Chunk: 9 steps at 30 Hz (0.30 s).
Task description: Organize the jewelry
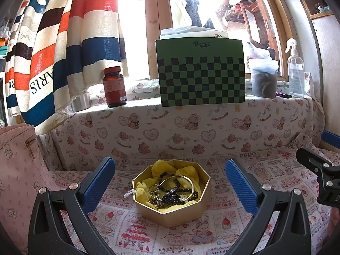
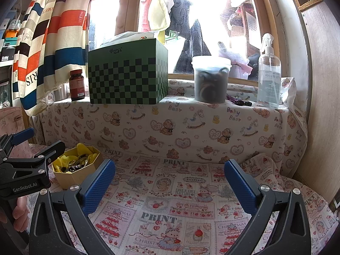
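Jewelry (image 1: 172, 191) is lying in a box (image 1: 180, 214) on the tabletop (image 2: 170, 201), before a ledge (image 2: 170, 123) carrying a bottle (image 1: 113, 87) left of a checkered box (image 1: 200, 74).

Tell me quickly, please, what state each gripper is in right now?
Left gripper: open, fingers wide on either side of the gold jewelry box, holding nothing.
Right gripper: open over the printed cloth, holding nothing.

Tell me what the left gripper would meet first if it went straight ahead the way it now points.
Most likely the gold octagonal box, which sits centred between the open left gripper's fingers, holding a gold bangle and black beads on yellow cloth. Depth is hard to judge; a higher path would reach the bear-print ledge front.
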{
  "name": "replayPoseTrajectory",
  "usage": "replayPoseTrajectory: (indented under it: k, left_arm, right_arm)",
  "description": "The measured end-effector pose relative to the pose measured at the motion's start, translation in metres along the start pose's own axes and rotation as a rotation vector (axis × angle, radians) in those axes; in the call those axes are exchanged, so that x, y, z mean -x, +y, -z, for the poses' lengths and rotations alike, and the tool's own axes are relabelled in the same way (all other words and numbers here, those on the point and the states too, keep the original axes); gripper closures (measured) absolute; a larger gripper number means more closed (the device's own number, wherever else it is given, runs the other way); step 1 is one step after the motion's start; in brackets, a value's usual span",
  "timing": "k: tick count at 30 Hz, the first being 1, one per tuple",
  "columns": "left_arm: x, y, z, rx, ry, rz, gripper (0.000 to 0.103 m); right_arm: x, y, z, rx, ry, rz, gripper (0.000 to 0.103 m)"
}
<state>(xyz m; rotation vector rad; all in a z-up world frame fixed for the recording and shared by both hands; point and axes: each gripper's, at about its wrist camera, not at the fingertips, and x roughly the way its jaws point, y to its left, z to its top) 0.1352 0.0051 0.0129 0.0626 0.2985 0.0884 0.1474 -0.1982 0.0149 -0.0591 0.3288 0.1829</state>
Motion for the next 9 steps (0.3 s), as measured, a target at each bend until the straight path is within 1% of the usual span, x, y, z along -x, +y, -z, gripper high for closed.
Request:
replayPoseTrajectory:
  k: [9]
  left_arm:
    - [-0.0022,0.0002,0.0007,0.002,0.011,0.011,0.0]
  right_arm:
    - [0.0006,-0.0013,0.005,-0.002,0.002,0.003,0.0]
